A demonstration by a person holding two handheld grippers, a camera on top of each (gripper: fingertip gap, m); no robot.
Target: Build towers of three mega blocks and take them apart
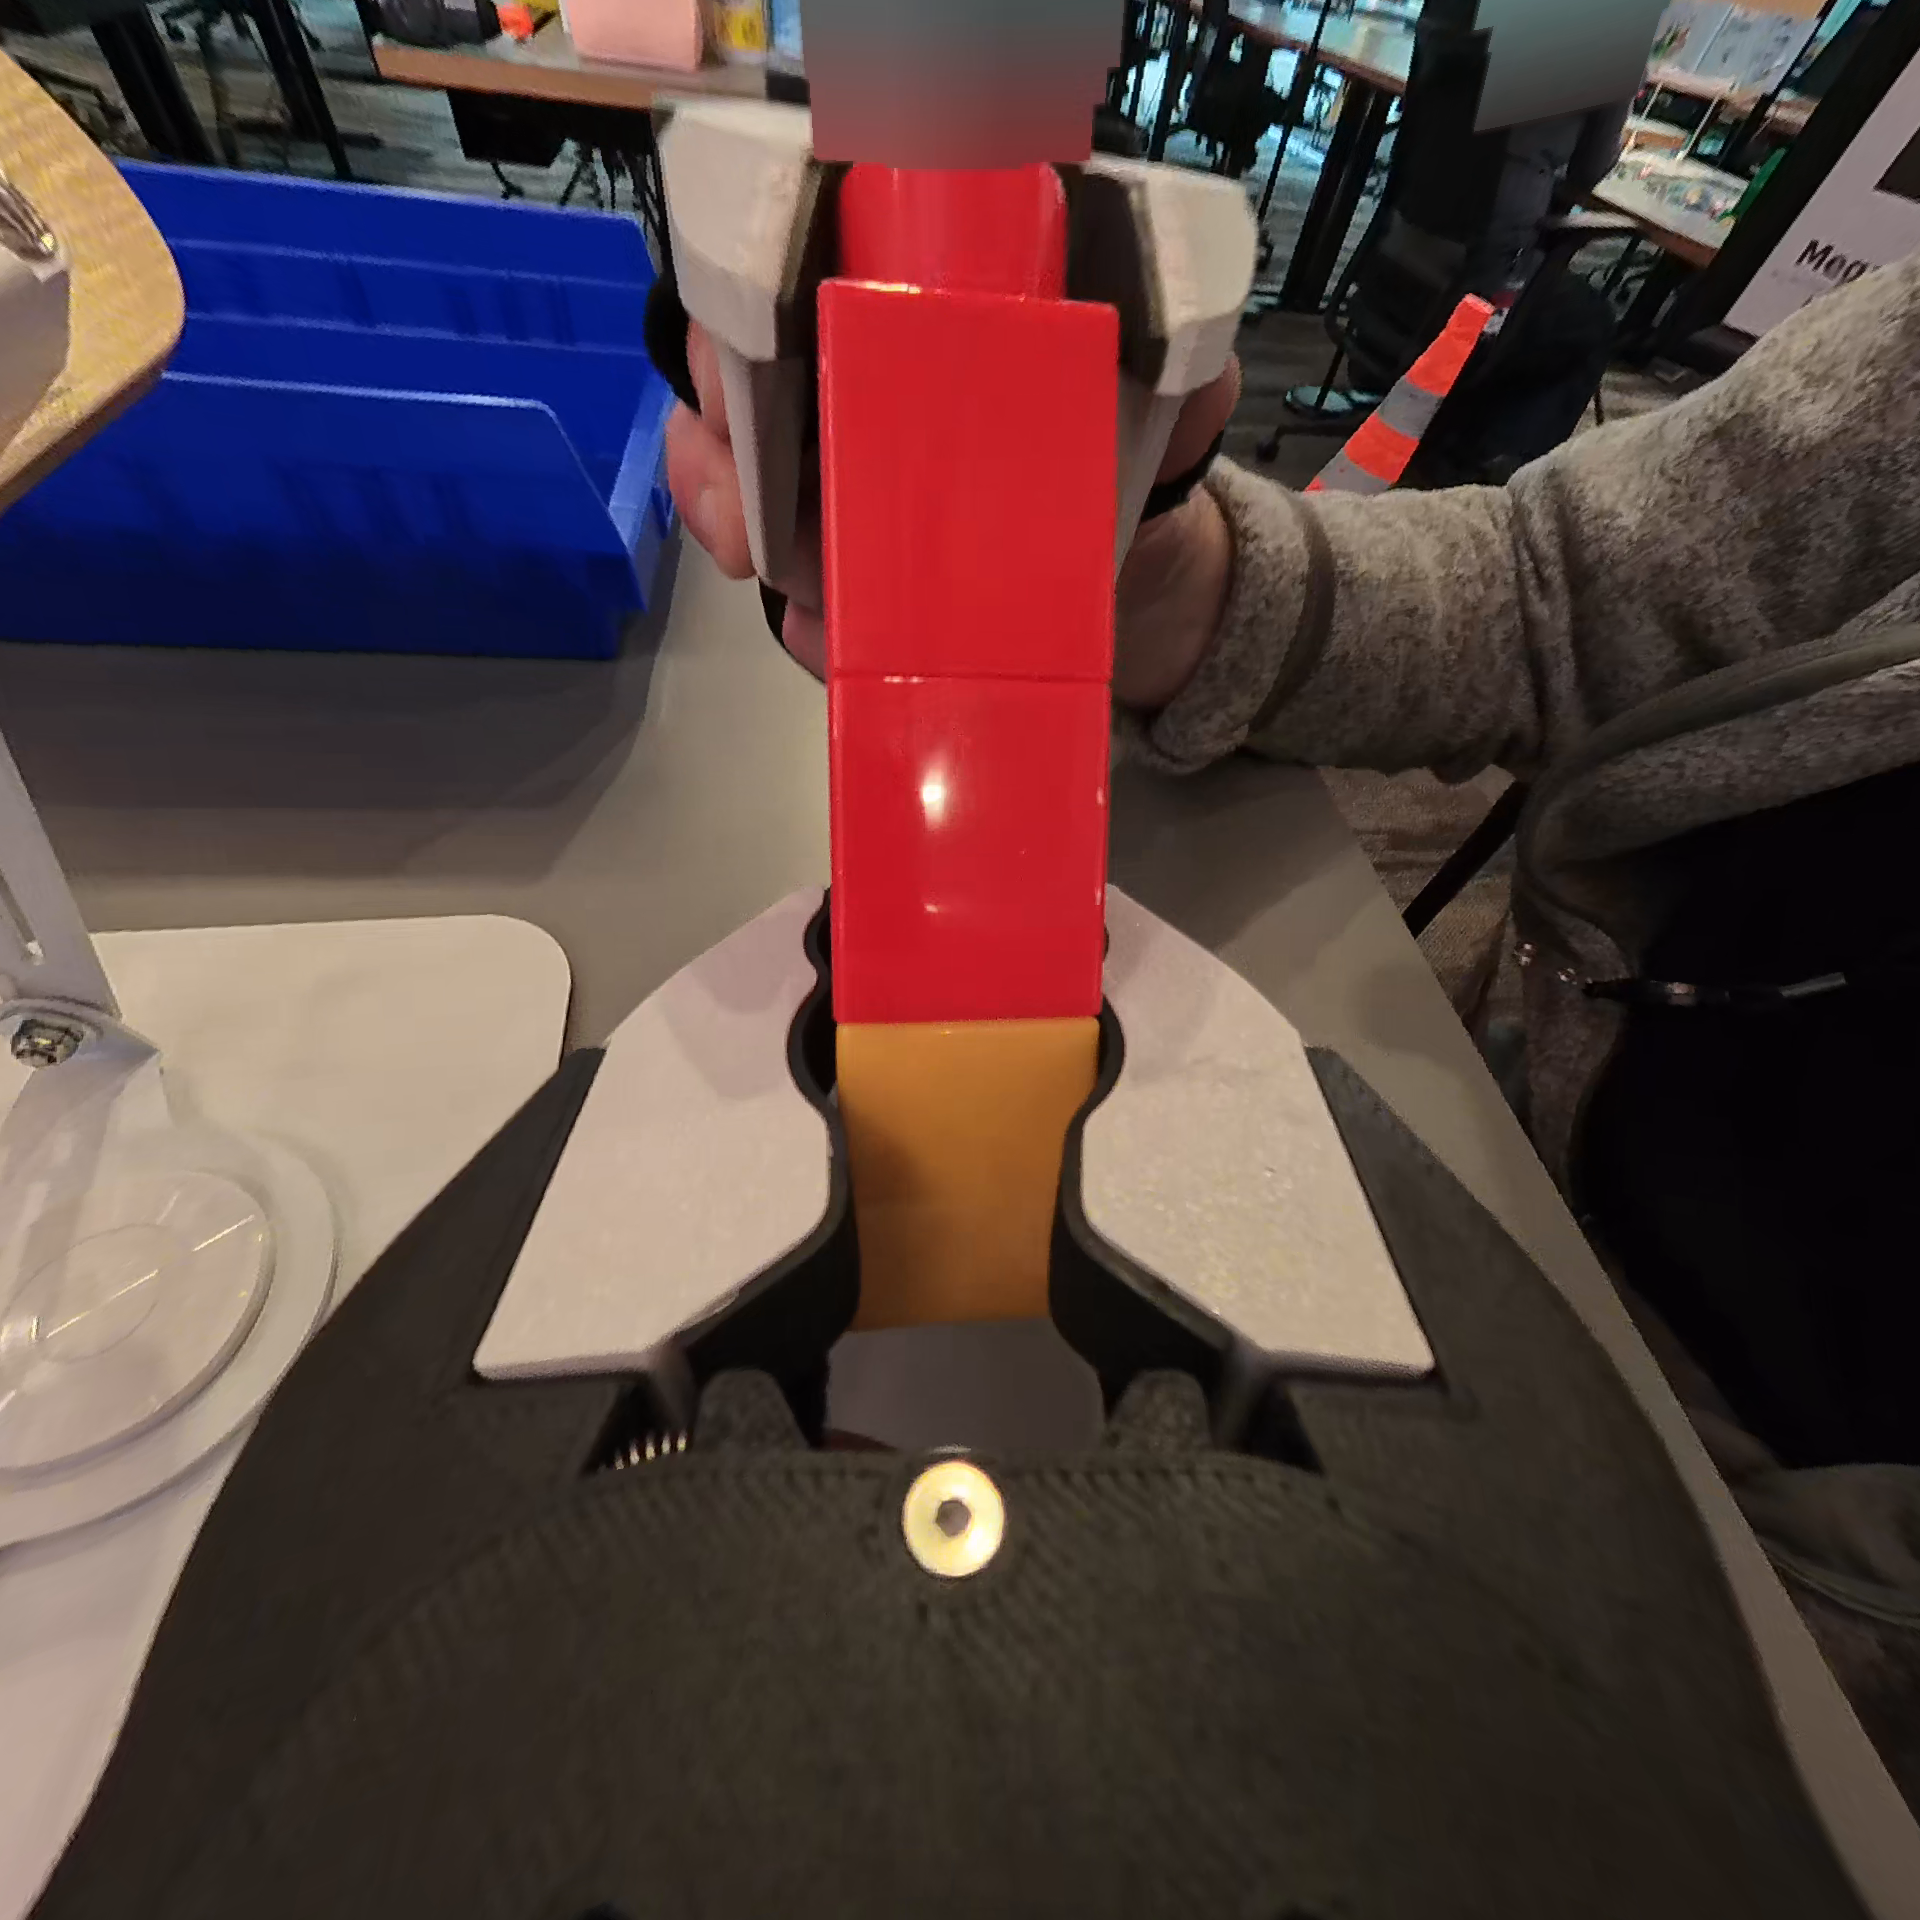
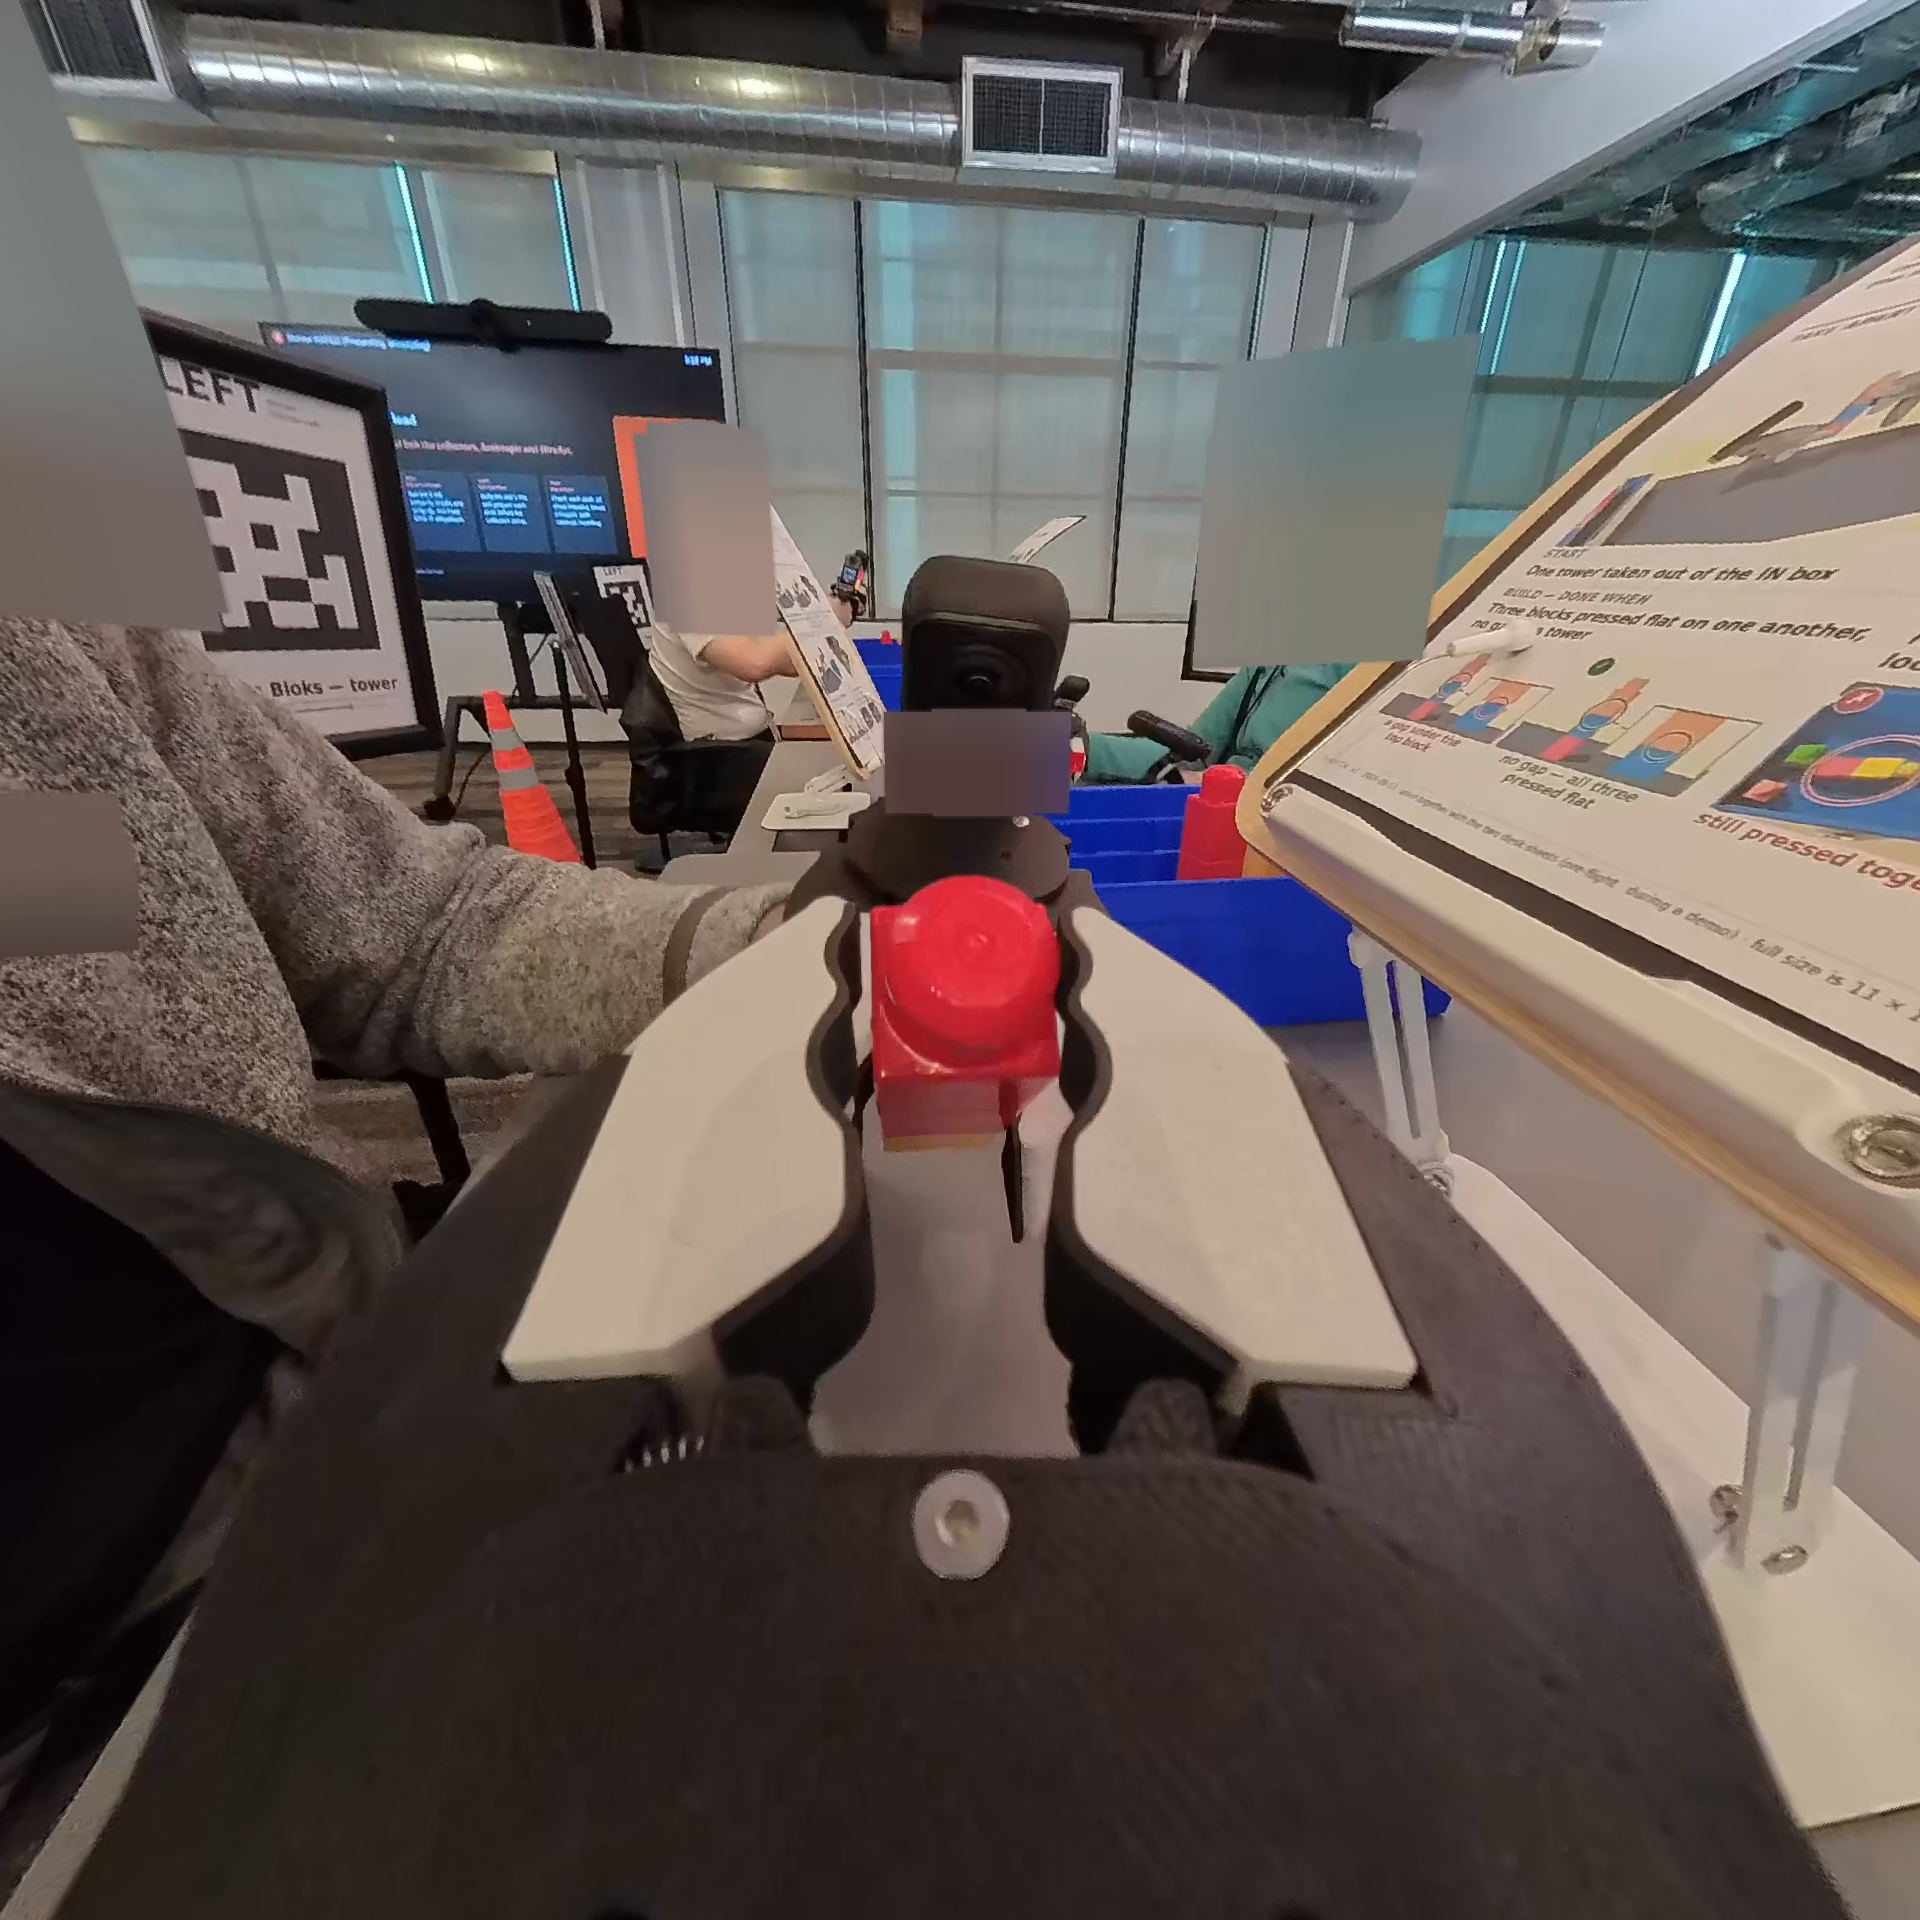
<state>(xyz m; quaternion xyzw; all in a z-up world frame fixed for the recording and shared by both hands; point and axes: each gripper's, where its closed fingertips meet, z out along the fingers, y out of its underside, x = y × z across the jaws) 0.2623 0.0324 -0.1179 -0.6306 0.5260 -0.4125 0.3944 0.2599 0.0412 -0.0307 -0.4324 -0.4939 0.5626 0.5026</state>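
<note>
the tower (image 1: 966, 665) of three blocks is held up in the air between the two grippers, above the grey counter (image 1: 436, 790): an orange block (image 1: 956, 1164) at one end, then two red blocks, the far one (image 1: 966, 468) showing its round stud in the right wrist view. the left gripper (image 1: 966, 1039) is closed on the orange block, its dark pads pressed to both sides right at the seam with the middle red block (image 1: 966, 842). the right gripper (image 2: 961, 997) faces it from the other end, clamped on the far red block. a grey sleeve (image 1: 1507, 592) reaches in behind. off to one side sits a blue bin (image 1: 343, 416), with an instruction board (image 2: 1621, 727) on a stand close by and an orange cone (image 1: 1403, 405) on the floor beyond.
</note>
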